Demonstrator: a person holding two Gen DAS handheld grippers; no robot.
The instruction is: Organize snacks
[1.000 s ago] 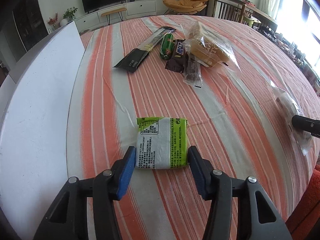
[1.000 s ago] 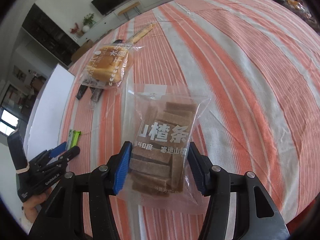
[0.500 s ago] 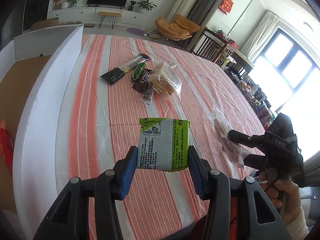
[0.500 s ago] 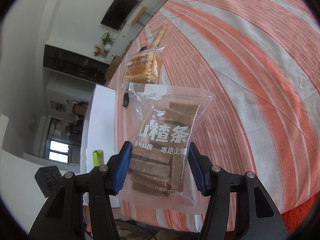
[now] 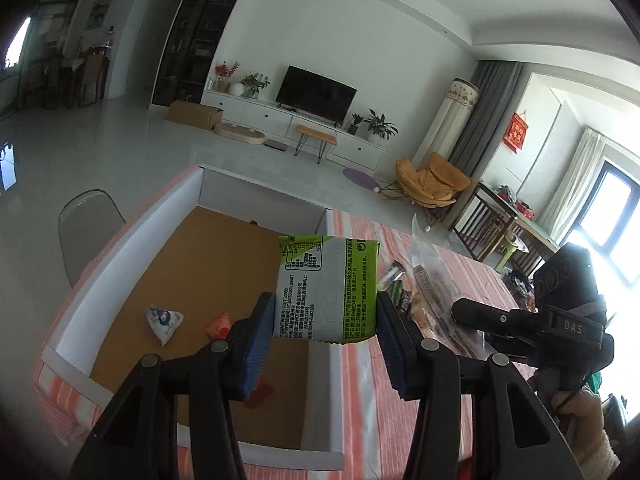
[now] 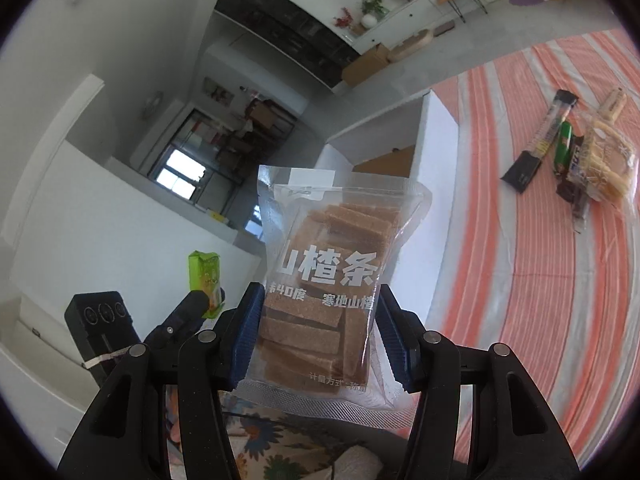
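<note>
My left gripper [image 5: 325,330] is shut on a green and white snack packet [image 5: 328,288], held in the air above the right wall of a white box [image 5: 120,256] with a brown floor. In the right wrist view the same packet [image 6: 205,276] and the left gripper [image 6: 188,312] show at the lower left. My right gripper [image 6: 318,330] is shut on a clear bag of brown hawthorn strips [image 6: 332,280], lifted off the table beside the box [image 6: 438,152]. The right gripper's body [image 5: 560,320] and the hand holding it show at the right of the left wrist view.
Inside the box lie a white triangular pouch [image 5: 162,318] and red packets [image 5: 218,324]. On the striped tablecloth [image 6: 560,280] remain a long dark packet [image 6: 538,144], a green bar [image 6: 564,146], a dark bar and a bread bag [image 6: 604,160]. A clear chair [image 5: 86,220] stands beyond the box.
Both grippers rose from the table with their packets and swung left toward the white box. The green packet now hangs over the box edge; the box interior has come into view.
</note>
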